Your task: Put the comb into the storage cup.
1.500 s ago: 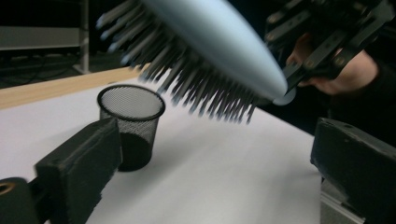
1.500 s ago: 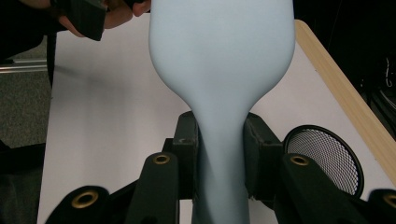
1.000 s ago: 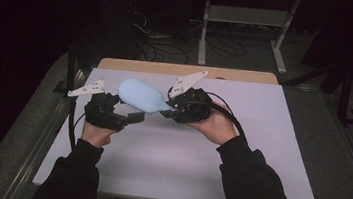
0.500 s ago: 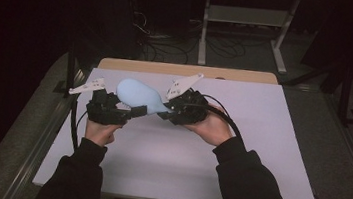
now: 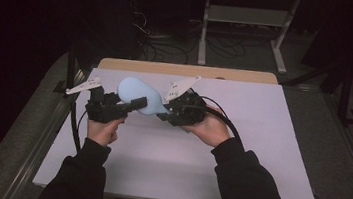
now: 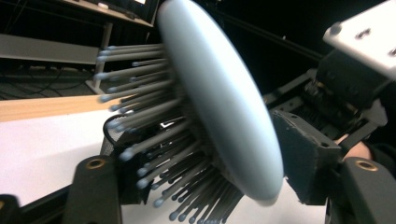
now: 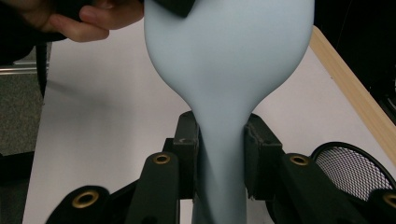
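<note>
I see one pale blue hairbrush (image 5: 137, 96), held in the air above the white surface (image 5: 259, 154), around 11 o'clock from the surface's middle and near its far edge. Long axis runs roughly 10-to-4 in the high view: head toward 10 o'clock, handle toward 4. Smooth back faces up; in the left gripper view the bristles (image 6: 154, 140) point down and away from the back.

Right hand-held gripper (image 5: 165, 114): jaws nearly shut, clamped on the narrow handle from both sides; in the right gripper view both pads touch the handle and the head widens beyond them.

Left hand-held gripper (image 5: 133, 105): jaws partly open, one each side of the brush head. One pad (image 6: 299, 158) sits just beside the smooth back, the other on the bristle side. I can't tell if either is pressing on it.

Count: one brush, two hand-held grippers, one black mesh thing (image 7: 357, 168) on the surface at 4 o'clock in the right gripper view; I can't tell what it is.

Room: bare white surface runs wide from 3 to 6 o'clock of the brush. Far wooden edge strip (image 5: 188, 70) lies near at 12. Left edge of the surface is near the left hand (image 5: 103, 129).
</note>
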